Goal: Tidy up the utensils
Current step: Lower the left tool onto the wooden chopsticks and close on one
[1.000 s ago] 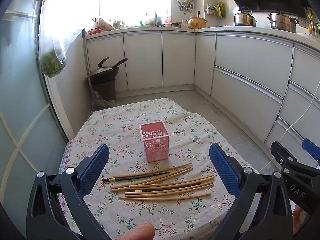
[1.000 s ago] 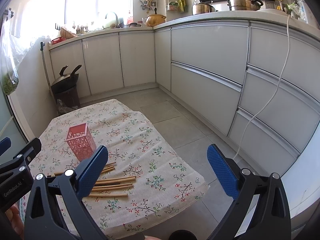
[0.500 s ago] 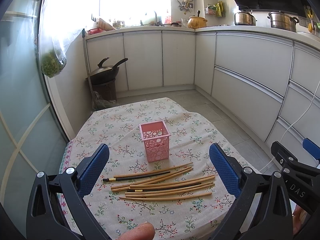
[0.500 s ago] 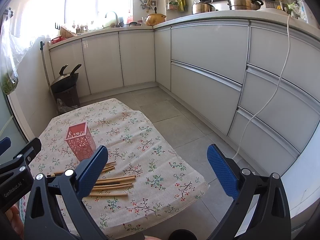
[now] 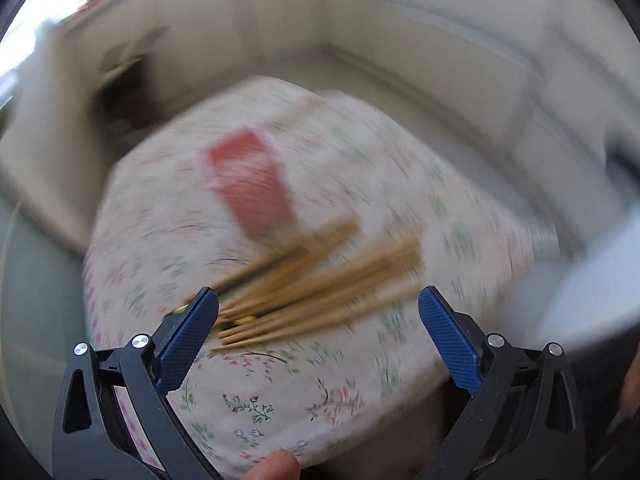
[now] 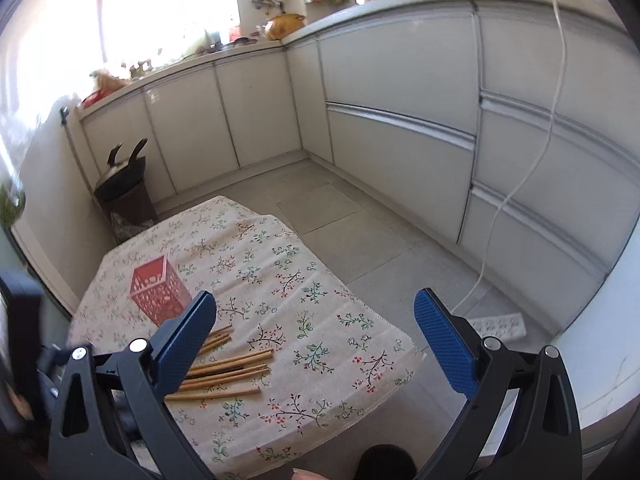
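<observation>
Change: since half a second ago the left gripper (image 5: 319, 308) has swung down and in toward the chopsticks (image 5: 316, 284), its view now smeared with motion blur; the right gripper (image 6: 315, 322) has tipped a little lower, and the cabinets sit higher in its picture.
Left gripper: jaws spread wide, nothing between them; its left blue pad (image 5: 186, 330) overlaps the near ends of the chopsticks in the picture (contact cannot be judged through the blur).
Right gripper: jaws likewise wide apart and empty, hanging over the table's near right corner and the floor beyond it.
Chopsticks: a loose bundle of tan sticks lying flat on the flowered tablecloth (image 6: 280, 280), roughly parallel; in the right wrist view they (image 6: 228, 372) lie partly behind that gripper's left pad (image 6: 184, 344).
Holder: a pink perforated basket (image 6: 159, 289) standing upright on the cloth, just behind the chopsticks and apart from them; in the left wrist view it (image 5: 250, 184) is only a reddish smear.
Person: a fingertip (image 5: 278, 466) shows at the bottom edge of the left wrist view.
Surroundings: white kitchen cabinets (image 6: 400, 132) along the wall, a dark wok (image 6: 122, 172) on a bin by the corner, a white cable (image 6: 532, 160) hanging down the cabinet fronts.
</observation>
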Demonstrator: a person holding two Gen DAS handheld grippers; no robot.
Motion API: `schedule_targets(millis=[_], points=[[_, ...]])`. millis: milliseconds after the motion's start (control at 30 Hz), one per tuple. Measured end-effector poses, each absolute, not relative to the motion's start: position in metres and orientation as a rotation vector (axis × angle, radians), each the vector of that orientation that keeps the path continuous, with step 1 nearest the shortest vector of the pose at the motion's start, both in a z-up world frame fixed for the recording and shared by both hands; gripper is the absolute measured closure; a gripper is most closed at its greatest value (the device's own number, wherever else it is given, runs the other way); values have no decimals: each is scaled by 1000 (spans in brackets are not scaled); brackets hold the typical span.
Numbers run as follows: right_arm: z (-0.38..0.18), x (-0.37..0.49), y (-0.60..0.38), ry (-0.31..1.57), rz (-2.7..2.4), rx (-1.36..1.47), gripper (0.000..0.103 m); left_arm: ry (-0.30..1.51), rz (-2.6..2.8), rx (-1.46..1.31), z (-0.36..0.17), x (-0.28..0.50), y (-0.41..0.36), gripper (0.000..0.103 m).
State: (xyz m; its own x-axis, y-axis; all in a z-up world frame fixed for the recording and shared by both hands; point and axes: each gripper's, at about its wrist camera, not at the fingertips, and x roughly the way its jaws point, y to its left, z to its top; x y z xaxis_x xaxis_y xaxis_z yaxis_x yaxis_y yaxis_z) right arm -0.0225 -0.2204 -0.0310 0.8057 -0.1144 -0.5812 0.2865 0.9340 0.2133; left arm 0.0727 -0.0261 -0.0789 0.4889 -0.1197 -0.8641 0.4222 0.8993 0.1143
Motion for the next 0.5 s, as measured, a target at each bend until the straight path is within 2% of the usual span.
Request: schedule_targets(millis=[200,400,433,500], points=[[-48,-11,-265,709,-197,530,7,1131,-678,700,-135,55,-86,7],[-67,-2,-285,786,-191,623,7,1275,-801,747,-160,90,-102,8],[-69,-3,-289,789,-191,641,7,1307,-798,749,-167,100,-102,10],[-70,-3,-293,787,-189,661,6,1360,-801,755,-177,115,-103,22]])
